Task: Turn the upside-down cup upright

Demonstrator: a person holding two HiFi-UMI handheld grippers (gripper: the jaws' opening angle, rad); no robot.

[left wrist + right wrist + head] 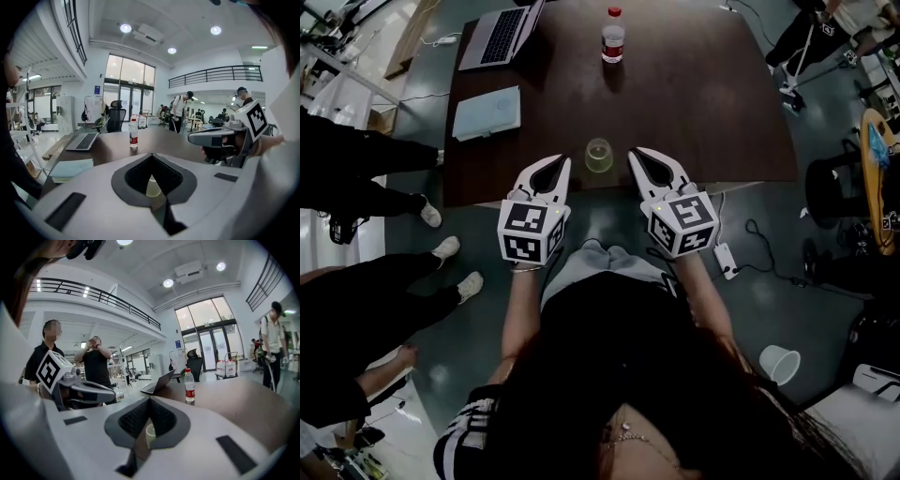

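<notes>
Head view has the cup point(598, 155) on the surface point(703, 103) just ahead, between the left gripper point(560, 163) and right gripper point(637, 155), both pinched closed, empty. Looks thin, light, squashy plastic, so I'd pinch its sidewall gently

Two grey hand-held grippers are in view, the left gripper point(565, 161) and the right gripper point(635, 153). Each has two jaws, and there are two white cubes with black square markers point(532, 232), one on each gripper. Four things are on the dark brown wooden surface point(712, 103): one translucent pale plastic cup point(599, 155), one clear plastic water bottle with a red cap point(612, 37), one open silver laptop point(500, 36) and one thin pale blue notebook point(487, 112). One white cup point(780, 364) is on the grey floor point(769, 281), making two cups in all. One white power adapter point(727, 260) is also on the floor. Three white shoes point(445, 247) show at the left.
</notes>
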